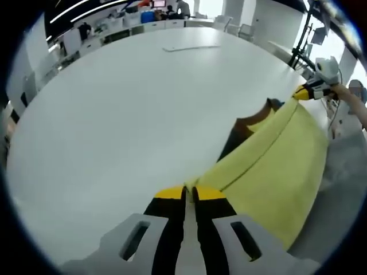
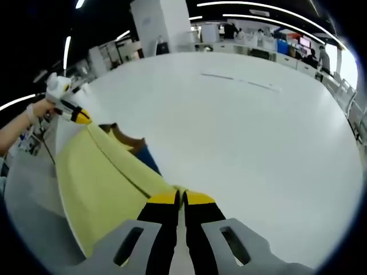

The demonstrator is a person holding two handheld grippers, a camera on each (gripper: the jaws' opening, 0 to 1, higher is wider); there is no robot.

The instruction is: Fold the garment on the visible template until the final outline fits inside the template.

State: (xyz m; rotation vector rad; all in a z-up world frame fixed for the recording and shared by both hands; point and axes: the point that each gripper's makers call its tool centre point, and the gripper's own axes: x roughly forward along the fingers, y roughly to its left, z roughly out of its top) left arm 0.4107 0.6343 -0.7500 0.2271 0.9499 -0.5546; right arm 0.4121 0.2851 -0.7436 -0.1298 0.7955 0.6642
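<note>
Both grippers hold the yellow garment [image 1: 275,166] stretched above the white tabletop [image 1: 126,114]. The left gripper [image 1: 189,195] has its fingers clamped on one corner, at 6 o'clock in its view; the right gripper [image 2: 182,197] likewise. To fold well, I think both should keep the edge tight and lower it evenly.

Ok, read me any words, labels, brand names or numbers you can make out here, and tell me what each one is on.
No text can be read in either view.
Yellow garment: plain cloth, no print or tag showing.
White table: no lettering on it.
Left gripper and right gripper: no markings to read.
Distant screens and shelves: too small and blurred.
</note>
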